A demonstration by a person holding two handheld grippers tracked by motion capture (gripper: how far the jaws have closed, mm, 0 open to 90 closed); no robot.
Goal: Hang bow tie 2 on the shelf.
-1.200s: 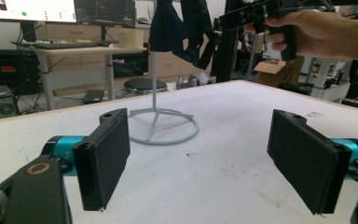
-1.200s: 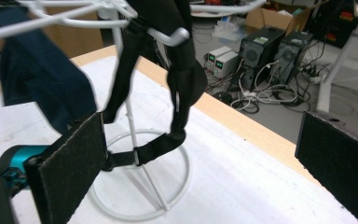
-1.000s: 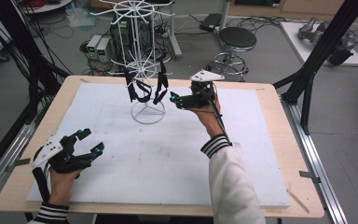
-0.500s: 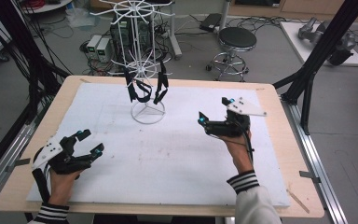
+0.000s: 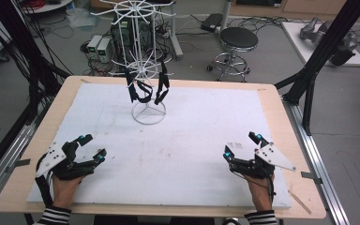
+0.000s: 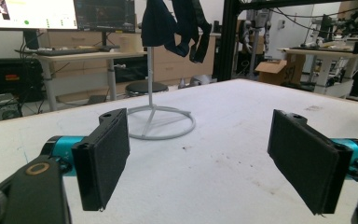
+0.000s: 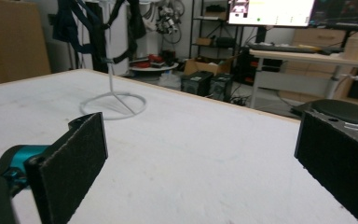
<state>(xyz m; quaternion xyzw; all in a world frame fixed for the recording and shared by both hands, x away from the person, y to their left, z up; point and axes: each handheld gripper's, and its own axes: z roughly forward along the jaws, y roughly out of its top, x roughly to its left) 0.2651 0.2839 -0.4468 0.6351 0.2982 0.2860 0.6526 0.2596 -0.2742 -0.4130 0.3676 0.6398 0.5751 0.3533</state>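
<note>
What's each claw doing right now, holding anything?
Left claw: open, holding nothing, low over the white table mat.
Right claw: open, holding nothing.

A lab or robotics workshop. A wooden bench (image 5: 281, 122) with a white mat sits inside a black strut frame (image 5: 326, 51). Cables (image 5: 42, 28) and grey boxes (image 5: 98, 46) lie on the floor at 11 o'clock, a stool (image 5: 238, 40) at 1 o'clock. Monitors (image 6: 32, 13) and desks (image 7: 303, 58) line the background.
</note>
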